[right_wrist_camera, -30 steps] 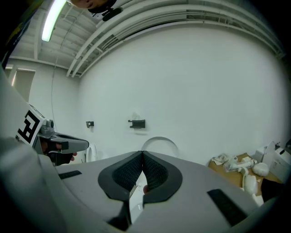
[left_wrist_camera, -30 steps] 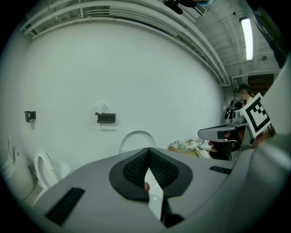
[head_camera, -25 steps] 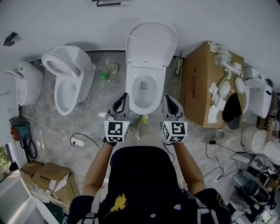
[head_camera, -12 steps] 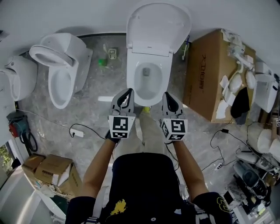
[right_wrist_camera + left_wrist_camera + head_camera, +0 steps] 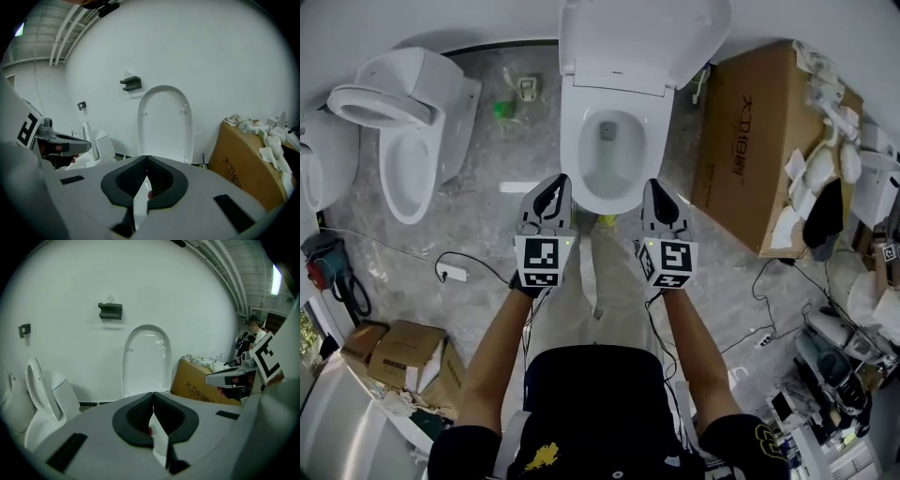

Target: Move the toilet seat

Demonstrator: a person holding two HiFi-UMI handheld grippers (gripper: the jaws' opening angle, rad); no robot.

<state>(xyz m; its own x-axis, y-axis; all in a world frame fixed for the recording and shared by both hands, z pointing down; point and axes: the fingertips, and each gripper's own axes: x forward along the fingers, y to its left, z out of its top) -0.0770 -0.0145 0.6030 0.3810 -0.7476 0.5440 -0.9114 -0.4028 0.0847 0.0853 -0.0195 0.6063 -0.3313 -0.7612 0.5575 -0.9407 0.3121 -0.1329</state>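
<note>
While left gripper (image 5: 553,192) and right gripper (image 5: 659,197) are hovering shut, empty, near the bowl (image 5: 570,169), the toilet seat (image 5: 642,37) is standing raised against the wall (image 5: 441,23); rigid, hinged, slick plastic, likely best taken at its free edge.

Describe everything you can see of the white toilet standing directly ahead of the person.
The toilet is glossy white and ceramic-looking, with an open oval bowl and a grey outlet inside. Its rounded lid stands raised against the white wall. It sits on grey marbled floor, a cardboard box beside it. The left gripper and right gripper, both shut, hover by its front rim, seemingly not touching it.
</note>
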